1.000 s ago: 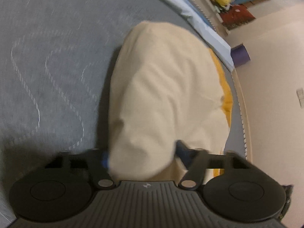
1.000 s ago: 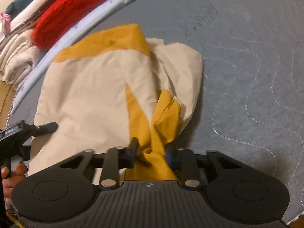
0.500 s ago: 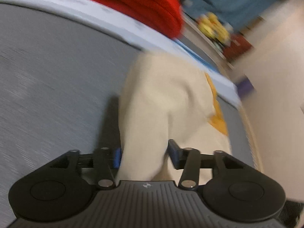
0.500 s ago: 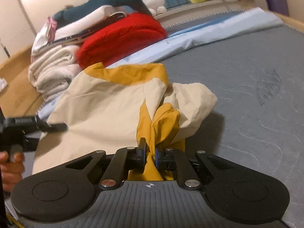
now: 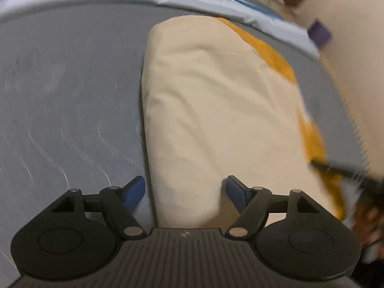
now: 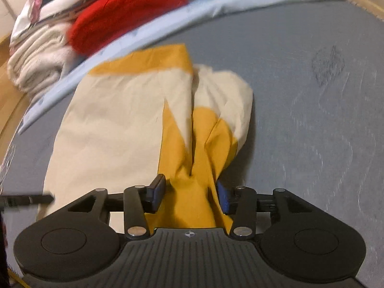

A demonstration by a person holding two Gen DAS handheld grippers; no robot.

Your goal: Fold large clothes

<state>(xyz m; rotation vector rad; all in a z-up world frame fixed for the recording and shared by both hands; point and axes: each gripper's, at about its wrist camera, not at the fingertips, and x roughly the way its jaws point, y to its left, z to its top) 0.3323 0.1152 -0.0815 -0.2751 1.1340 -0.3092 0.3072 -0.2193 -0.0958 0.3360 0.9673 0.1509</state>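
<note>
A cream and mustard-yellow garment (image 5: 216, 108) lies folded lengthwise on the grey quilted mattress (image 5: 60, 96). My left gripper (image 5: 186, 189) straddles its near cream end; the jaws are opening and the blue pads stand off the cloth on both sides. In the right wrist view the same garment (image 6: 115, 124) shows a bunched yellow fold. My right gripper (image 6: 190, 192) is over that fold with its jaws opening, the yellow cloth loose between the pads. The picture is blurred by motion.
A red folded item (image 6: 124, 12) and white towels (image 6: 36, 57) are stacked beyond a light blue sheet (image 6: 216, 7) at the mattress's far side. A purple object (image 5: 320, 33) sits by the wall. A hand (image 5: 367, 218) shows at the right edge.
The right gripper, pinched tight on the yellow fold half a second ago, has spread its jaws. The left jaws have widened off the cream cloth, and that gripper has risen and shifted.
</note>
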